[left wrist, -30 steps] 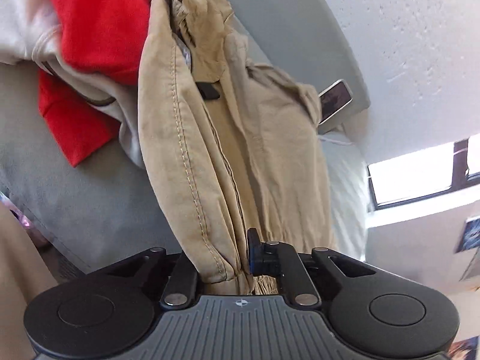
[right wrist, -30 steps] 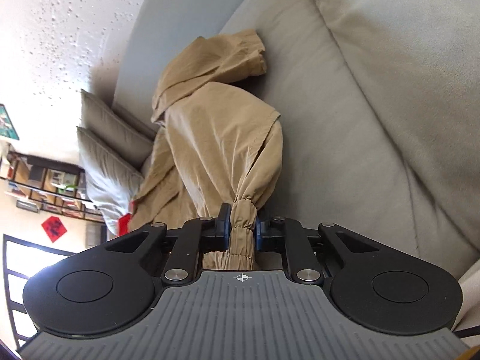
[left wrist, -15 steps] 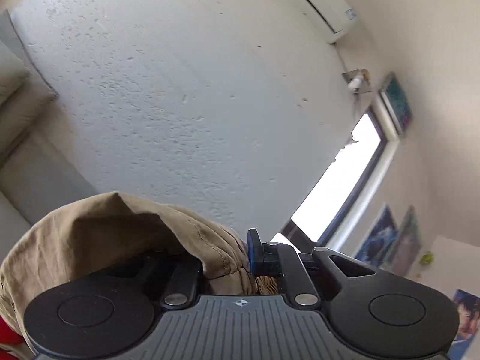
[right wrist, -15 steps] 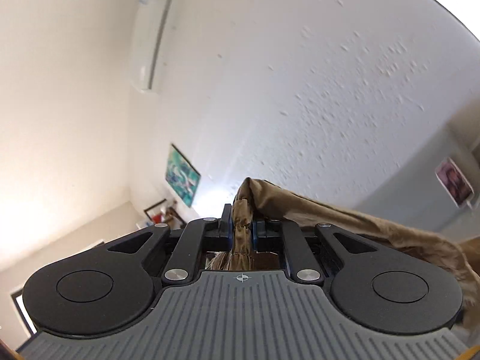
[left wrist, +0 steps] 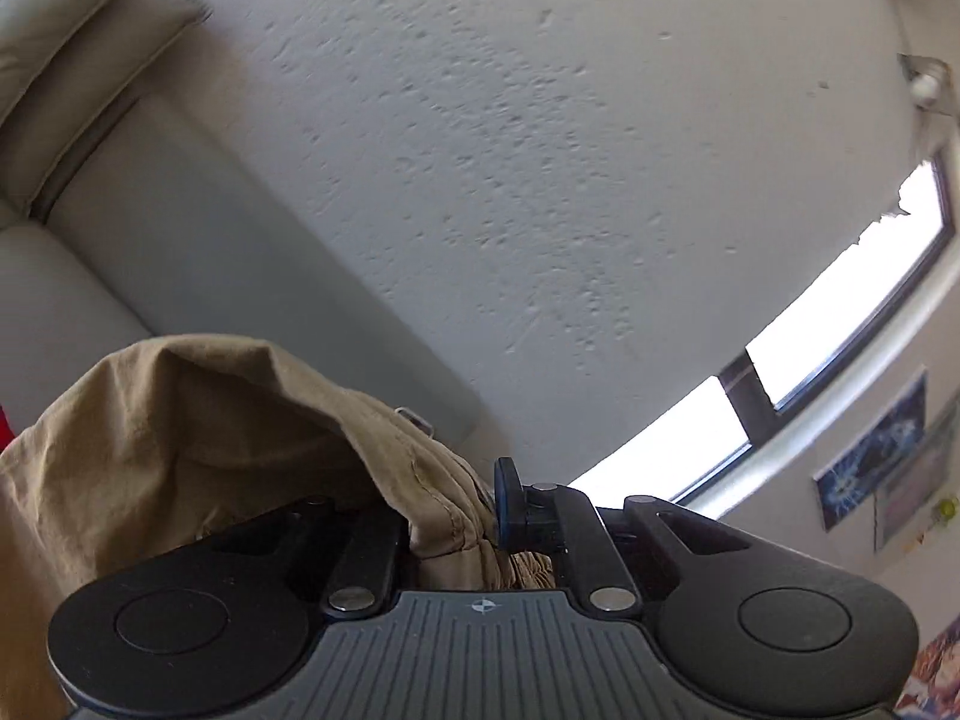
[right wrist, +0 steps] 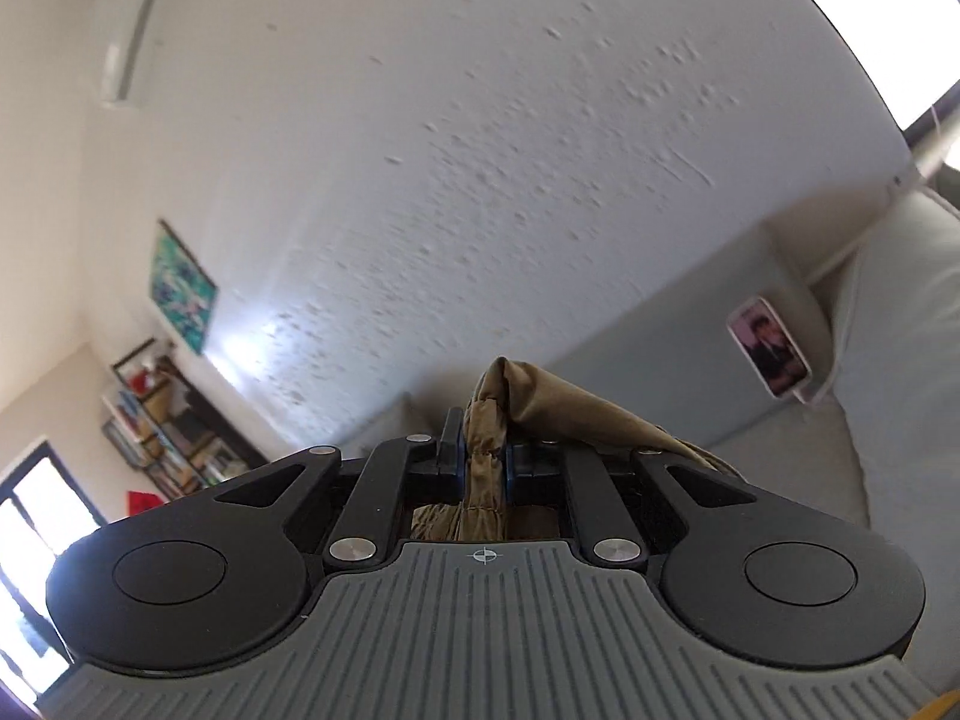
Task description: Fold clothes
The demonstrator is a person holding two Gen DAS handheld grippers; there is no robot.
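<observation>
garment: tan cloth (left wrist: 198,456), bunched, pinched at two spots, draping off to the sides; looks lifted off the sofa (left wrist: 78,276)
left gripper (left wrist: 474,516): fingers clamped on a seamed edge fold
right gripper (right wrist: 483,462): fingers clamped on a gathered bunch of cloth (right wrist: 570,414)
step: judged as raising it to shake flat
how: keep both grips tight, hands level, pull apart until cloth hangs smooth, then lay flat on sofa
risk: bunched grip may hide a twist
background: wall (left wrist: 540,150), phone (right wrist: 771,354)

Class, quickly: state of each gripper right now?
Left gripper: shut on the tan trousers.
Right gripper: shut on the tan trousers.
</observation>
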